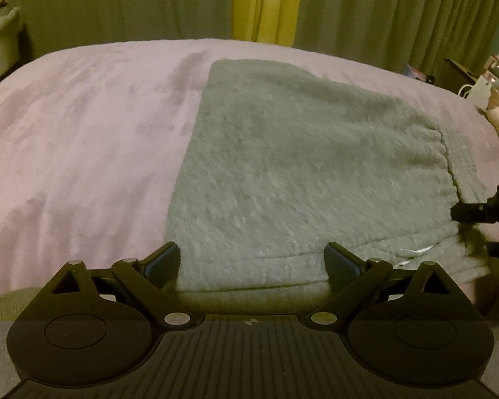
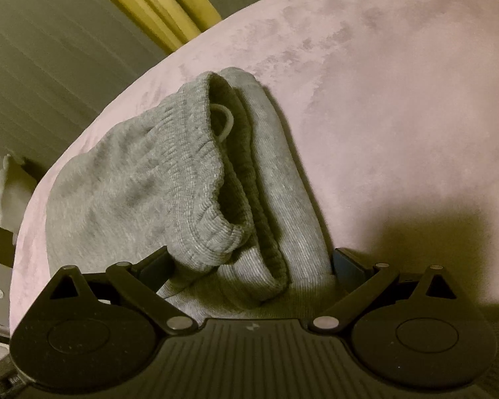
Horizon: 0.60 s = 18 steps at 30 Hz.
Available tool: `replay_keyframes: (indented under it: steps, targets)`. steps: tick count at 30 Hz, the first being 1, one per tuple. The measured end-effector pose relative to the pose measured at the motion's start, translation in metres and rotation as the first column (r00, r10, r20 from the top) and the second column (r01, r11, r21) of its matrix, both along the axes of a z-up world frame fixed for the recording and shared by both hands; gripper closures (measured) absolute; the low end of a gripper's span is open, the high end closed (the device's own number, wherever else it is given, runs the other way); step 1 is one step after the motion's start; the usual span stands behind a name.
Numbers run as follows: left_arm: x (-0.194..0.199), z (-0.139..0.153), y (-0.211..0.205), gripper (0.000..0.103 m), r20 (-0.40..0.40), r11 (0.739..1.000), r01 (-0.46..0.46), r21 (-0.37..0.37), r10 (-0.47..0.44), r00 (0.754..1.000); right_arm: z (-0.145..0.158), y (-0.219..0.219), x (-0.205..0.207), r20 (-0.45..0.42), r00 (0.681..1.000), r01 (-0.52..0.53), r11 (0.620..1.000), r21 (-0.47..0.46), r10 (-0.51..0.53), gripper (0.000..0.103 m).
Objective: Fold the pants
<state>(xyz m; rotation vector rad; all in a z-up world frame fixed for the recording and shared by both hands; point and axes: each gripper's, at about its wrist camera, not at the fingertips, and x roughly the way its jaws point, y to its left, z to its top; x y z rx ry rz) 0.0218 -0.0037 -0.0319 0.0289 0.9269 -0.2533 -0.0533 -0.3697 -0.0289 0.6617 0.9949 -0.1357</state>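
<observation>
Both tongs gape wide: left tongs [image 1: 252, 259] at the near hem, right tongs [image 2: 249, 262] straddling the waistband, pinching nothing. Grey pants [image 1: 302, 173] lie folded on the bed [image 1: 83, 139]; likely nearly done.

Grey knit sweatpants [image 1: 299, 166] with ribbed waistband [image 2: 196, 173] and white drawstring loop [image 2: 223, 120]; mottled pale mauve plush bed cover [image 1: 83, 139]; olive-green pleated curtains [image 1: 399, 13] with a bright yellow strip [image 1: 266, 3]; black plastic grippers, blue-padded.
</observation>
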Motion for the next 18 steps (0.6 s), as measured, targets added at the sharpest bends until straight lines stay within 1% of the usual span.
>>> replay_keyframes:
  steps: [3, 4, 6, 7, 8, 10, 12, 13, 15, 16, 18]
  targets:
    - [0.008, 0.0, 0.01, 0.004, -0.031, 0.999, -0.041, -0.031, 0.04, 0.999, 0.0, 0.004, 0.003, -0.002, 1.0, -0.017, 0.999, -0.028, 0.017, 0.004]
    - [0.012, 0.002, 0.016, 0.004, -0.054, 0.996, -0.064, -0.055, 0.061, 0.997, 0.0, 0.006, 0.005, -0.004, 1.0, -0.025, 0.999, -0.034, 0.025, 0.004]
    - [0.018, 0.007, 0.026, 0.007, -0.08, 0.991, -0.104, -0.08, 0.097, 0.992, -0.003, 0.006, 0.01, -0.018, 0.999, -0.048, 0.999, -0.021, 0.048, 0.004]
    - [0.02, 0.012, 0.032, 0.008, -0.073, 0.989, -0.121, -0.088, 0.114, 0.991, -0.003, 0.004, 0.012, -0.022, 0.998, -0.057, 0.998, -0.016, 0.056, 0.004]
    - [0.023, 0.018, 0.039, 0.008, -0.048, 0.987, -0.12, -0.109, 0.115, 0.992, -0.002, 0.002, 0.015, -0.023, 0.997, -0.068, 0.998, -0.01, 0.068, 0.004]
    - [0.032, 0.024, 0.048, 0.008, -0.022, 0.985, -0.089, -0.147, 0.087, 0.996, -0.003, -0.004, 0.021, -0.019, 0.996, -0.091, 0.996, 0.012, 0.091, 0.004]
    - [0.048, 0.02, 0.055, 0.008, -0.051, 0.977, -0.031, -0.21, 0.021, 0.998, -0.004, -0.011, 0.029, -0.019, 0.993, -0.115, 0.992, 0.043, 0.116, 0.004]
    - [0.057, 0.014, 0.057, 0.008, -0.077, 0.966, 0.005, -0.257, -0.026, 0.997, -0.004, -0.016, 0.034, -0.021, 0.991, -0.129, 0.99, 0.062, 0.131, 0.004]
    - [0.071, 0.003, 0.056, 0.008, -0.121, 0.946, 0.054, -0.32, -0.098, 0.988, -0.005, -0.022, 0.042, -0.009, 0.987, -0.16, 0.984, 0.072, 0.161, 0.004]
    - [0.079, -0.003, 0.053, 0.008, -0.134, 0.941, 0.069, -0.33, -0.119, 0.984, -0.006, -0.024, 0.047, -0.004, 0.981, -0.192, 0.979, 0.066, 0.193, 0.004]
    - [0.094, -0.012, 0.048, 0.007, -0.14, 0.946, 0.084, -0.313, -0.133, 0.981, -0.008, -0.024, 0.054, -0.002, 0.97, -0.241, 0.969, 0.058, 0.242, 0.004]
